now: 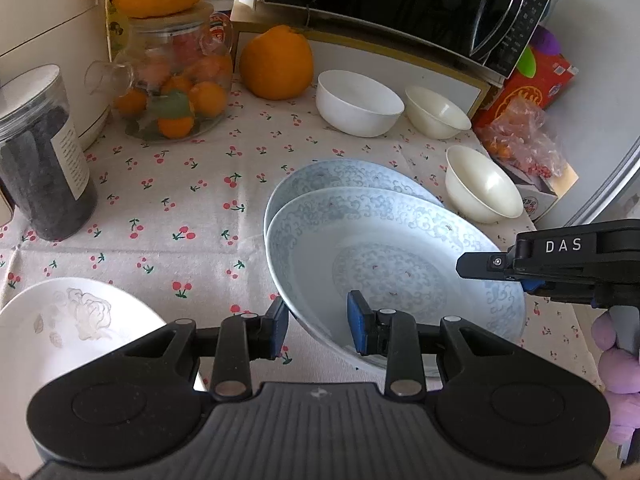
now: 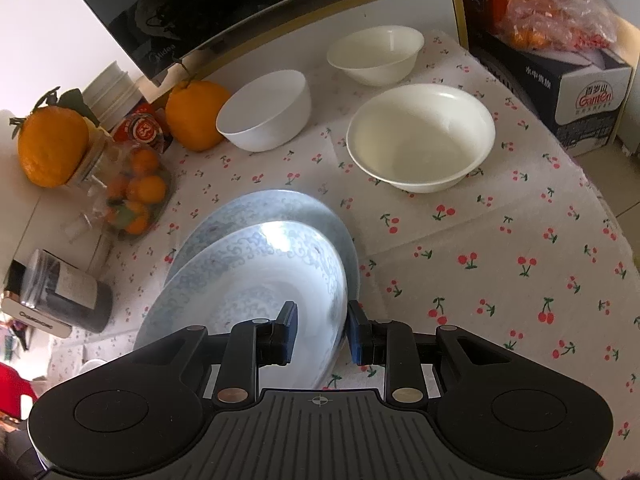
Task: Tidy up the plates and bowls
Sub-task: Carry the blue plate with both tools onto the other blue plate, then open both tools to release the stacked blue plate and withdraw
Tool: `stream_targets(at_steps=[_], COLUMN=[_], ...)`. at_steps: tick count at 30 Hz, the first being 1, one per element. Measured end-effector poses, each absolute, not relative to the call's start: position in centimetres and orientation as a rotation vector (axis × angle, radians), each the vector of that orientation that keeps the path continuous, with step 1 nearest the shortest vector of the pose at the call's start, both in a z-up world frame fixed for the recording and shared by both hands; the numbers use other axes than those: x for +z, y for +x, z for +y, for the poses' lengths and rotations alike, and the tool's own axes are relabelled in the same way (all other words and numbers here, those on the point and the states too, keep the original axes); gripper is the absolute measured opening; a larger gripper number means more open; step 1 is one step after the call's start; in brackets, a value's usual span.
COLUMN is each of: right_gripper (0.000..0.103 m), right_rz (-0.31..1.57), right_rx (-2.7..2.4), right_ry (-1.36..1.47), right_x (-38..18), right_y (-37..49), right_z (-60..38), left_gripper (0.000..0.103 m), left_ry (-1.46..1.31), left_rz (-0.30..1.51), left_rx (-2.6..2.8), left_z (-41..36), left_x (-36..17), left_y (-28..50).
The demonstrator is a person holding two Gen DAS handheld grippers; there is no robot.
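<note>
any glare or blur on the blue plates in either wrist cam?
Right wrist view: a blown-out highlight washes out the pattern on the far rim of the upper blue plate, and the jars at the left edge are smeared. Left wrist view: that plate is evenly lit and its pattern is legible, with no glare. Both views: heavy fisheye bending and dark corners.
</note>
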State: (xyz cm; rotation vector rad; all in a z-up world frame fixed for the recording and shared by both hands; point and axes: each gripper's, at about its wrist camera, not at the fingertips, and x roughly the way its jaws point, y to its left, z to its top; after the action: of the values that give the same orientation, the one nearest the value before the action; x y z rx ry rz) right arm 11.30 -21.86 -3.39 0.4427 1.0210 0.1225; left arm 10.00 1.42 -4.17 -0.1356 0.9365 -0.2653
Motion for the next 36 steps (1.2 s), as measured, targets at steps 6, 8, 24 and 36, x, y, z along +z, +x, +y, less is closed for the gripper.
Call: stream_targets(at_steps=[6, 8, 24, 36], right_gripper=[0.026, 0.026, 0.018, 0.023], right_rz=[1.011, 1.008, 1.043, 1.044], right_rx=[0.104, 0.098, 0.078, 0.09], right_ry=[0.371, 0.355, 0.24, 0.261], right_x=[-3.4, -3.5, -4.3, -4.2], right_y=[11.4, 11.5, 11.6, 11.5], right_z=[-21.2, -21.0, -19.7, -19.8], left_gripper=[0.029, 0.029, 0.026, 0.031], left_ry=[-0.089, -0.061, 0.019, 0.024], left_rz=[0.919, 0.907, 0.882, 0.886], left_rx=[-0.266, -0.269, -0.269, -0.286], left_z=[0.9, 0.7, 0.3, 0.2], left_x=[-4.5, -4.5, -4.7, -4.7], left_y=[10.3, 10.2, 10.1, 10.1])
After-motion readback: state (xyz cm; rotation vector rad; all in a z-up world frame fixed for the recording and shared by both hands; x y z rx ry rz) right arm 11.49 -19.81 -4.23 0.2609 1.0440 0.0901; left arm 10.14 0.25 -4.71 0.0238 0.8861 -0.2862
